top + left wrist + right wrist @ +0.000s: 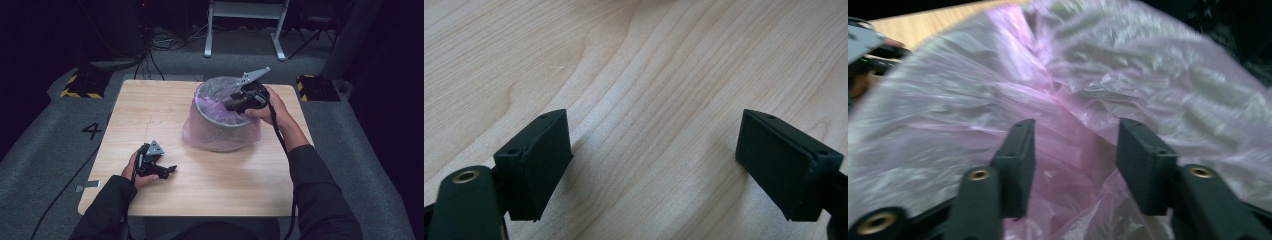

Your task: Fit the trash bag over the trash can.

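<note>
Left gripper (172, 169) rests near, its jaws spread wide over bare pale wooden table (150, 115).
Further right, a round grey bin (220, 122) lined with a thin pink plastic bag (998, 100) stands mid-table; the right gripper (227, 105) reaches into its mouth, jaws part-open with crumpled film between them. A "4" (92, 130) marks the grey floor at left.

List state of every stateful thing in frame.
Round grey metal bin: upright on the table, open-topped.
Translucent pink plastic bag: lining the bin, draped over its rim, crumpled.
Left gripper: jaws open, empty, low over wood.
Right gripper: jaws apart over the bag, not pinching it.
</note>
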Action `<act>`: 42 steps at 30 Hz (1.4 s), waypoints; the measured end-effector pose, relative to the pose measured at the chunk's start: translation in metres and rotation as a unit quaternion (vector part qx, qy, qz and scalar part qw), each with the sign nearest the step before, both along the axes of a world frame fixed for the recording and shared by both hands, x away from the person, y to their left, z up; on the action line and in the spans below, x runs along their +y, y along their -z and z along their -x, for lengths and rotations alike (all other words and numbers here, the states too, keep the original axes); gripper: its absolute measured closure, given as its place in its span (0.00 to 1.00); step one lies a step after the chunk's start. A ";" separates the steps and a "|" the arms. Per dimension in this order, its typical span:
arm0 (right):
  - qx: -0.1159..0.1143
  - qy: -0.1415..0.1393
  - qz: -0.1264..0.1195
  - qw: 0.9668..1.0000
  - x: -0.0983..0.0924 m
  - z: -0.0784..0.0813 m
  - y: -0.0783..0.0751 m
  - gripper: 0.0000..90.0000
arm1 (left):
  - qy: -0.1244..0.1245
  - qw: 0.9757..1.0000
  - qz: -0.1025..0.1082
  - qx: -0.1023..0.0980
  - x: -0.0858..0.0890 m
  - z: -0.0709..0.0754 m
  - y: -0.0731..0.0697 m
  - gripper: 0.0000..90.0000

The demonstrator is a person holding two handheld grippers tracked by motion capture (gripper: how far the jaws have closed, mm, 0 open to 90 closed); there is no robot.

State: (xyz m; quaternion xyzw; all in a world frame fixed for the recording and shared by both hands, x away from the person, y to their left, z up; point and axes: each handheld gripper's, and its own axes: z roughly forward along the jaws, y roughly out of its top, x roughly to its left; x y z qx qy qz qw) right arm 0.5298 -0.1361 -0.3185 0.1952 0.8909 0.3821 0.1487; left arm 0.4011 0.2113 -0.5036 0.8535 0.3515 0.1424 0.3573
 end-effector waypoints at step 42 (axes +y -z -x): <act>0.027 0.053 0.111 0.992 0.011 -0.003 0.004 0.28 | 0.000 1.000 0.000 0.000 0.000 0.000 0.000 0.16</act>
